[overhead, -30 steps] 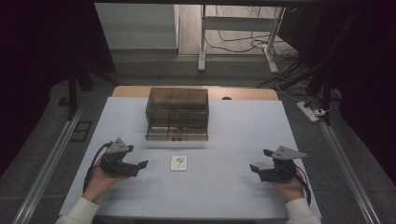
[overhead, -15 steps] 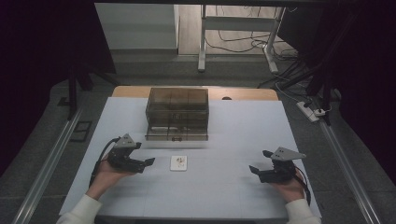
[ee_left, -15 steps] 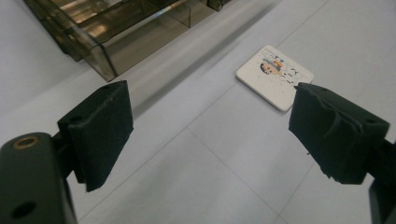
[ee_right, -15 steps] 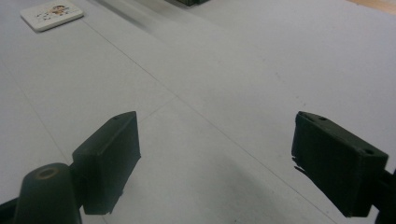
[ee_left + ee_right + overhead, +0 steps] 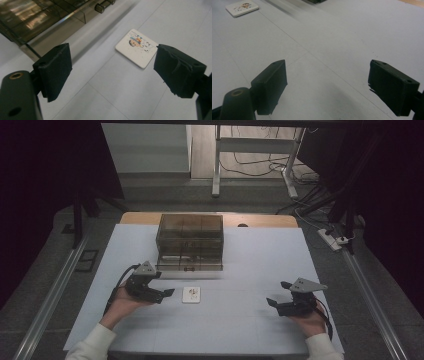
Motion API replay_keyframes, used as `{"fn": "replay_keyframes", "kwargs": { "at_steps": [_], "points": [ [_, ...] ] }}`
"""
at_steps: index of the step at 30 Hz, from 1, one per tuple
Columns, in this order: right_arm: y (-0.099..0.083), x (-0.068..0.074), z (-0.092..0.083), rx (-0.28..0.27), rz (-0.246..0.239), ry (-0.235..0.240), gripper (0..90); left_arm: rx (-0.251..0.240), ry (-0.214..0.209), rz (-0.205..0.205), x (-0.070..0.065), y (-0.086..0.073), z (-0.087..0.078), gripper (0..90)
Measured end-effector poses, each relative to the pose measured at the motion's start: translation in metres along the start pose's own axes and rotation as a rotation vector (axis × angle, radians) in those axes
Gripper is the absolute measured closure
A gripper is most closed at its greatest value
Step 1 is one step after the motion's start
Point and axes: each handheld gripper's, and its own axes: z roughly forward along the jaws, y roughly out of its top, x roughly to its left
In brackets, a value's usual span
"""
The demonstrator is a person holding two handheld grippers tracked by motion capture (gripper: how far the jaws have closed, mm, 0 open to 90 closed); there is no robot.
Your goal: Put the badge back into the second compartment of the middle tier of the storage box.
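Closing in on small white tile [image 5: 137, 47] with left hand-held gripper [image 5: 112, 72], jaws spread and narrowing, nothing pinched yet; right hand-held gripper [image 5: 327, 87] spread, idle.

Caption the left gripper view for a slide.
Open left gripper, jaws just closing a little, aimed at a small white picture card lying flat beside a smoky plastic drawer box.

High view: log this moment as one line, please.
left gripper: open, closing slightly, nearing tile | tile: flat on mat, untouched | right gripper: open, empty | drawer box: behind tile
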Motion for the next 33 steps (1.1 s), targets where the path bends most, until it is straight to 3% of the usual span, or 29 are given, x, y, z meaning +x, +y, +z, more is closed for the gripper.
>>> {"fn": "replay_keyframes", "kwargs": {
  "at_steps": [8,15,25,31,33],
  "points": [
    [0.0,0.001,0.001,0.004,-0.009,0.005,15.0,0.018,-0.039,0.016,-0.001,0.006,0.004,15.4],
    [0.0,0.001,0.0,0.004,-0.01,0.004,15.0,0.036,-0.067,0.072,-0.009,0.014,0.01,15.4],
    [0.0,0.001,0.001,0.007,-0.012,0.006,15.1,0.06,-0.076,0.108,-0.012,0.02,0.016,15.6],
    [0.0,0.001,0.002,0.006,-0.011,0.009,15.1,0.05,-0.096,0.128,-0.014,0.03,0.018,15.7],
    [0.0,0.001,0.002,0.007,-0.011,0.01,15.1,0.073,-0.097,0.143,-0.014,0.032,0.021,15.6]
  ]
}}
